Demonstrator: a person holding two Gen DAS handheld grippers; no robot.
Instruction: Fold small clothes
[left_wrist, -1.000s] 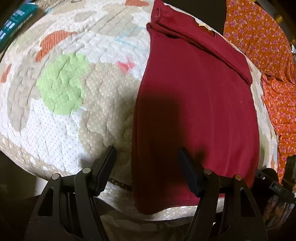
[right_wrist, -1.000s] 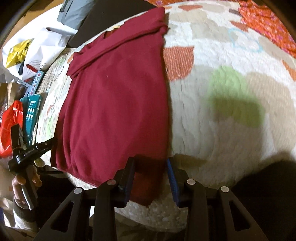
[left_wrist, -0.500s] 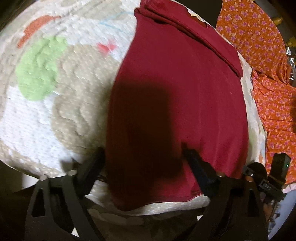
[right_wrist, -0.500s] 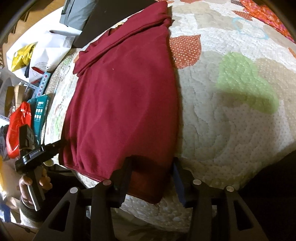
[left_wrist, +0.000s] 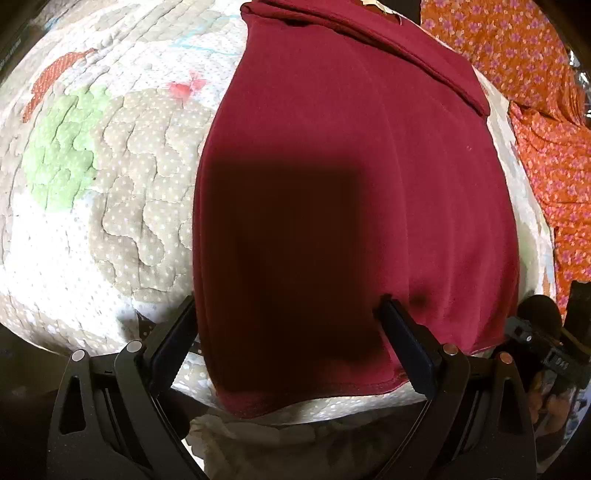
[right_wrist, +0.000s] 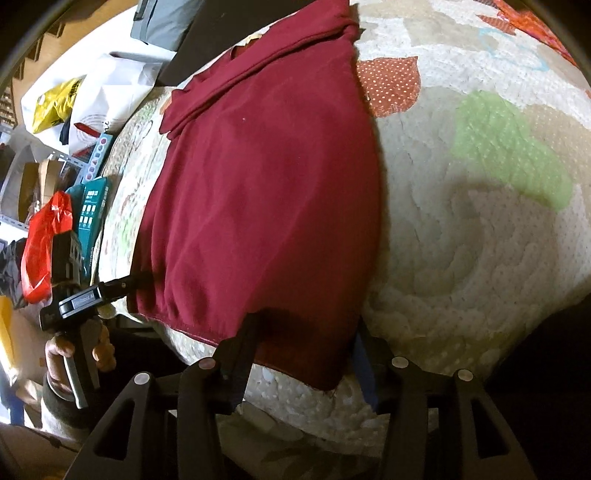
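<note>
Both grippers had closed in on the shirt (left_wrist: 351, 206) hem; left gripper (left_wrist: 288, 325) and right gripper (right_wrist: 306, 328) fingers stayed open, straddling it at frame bottom.

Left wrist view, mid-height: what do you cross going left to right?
Patchwork quilted bedspread with a green patch → dark red folded shirt lying flat → thin strip of the same quilt → orange floral-print fabric.
</note>
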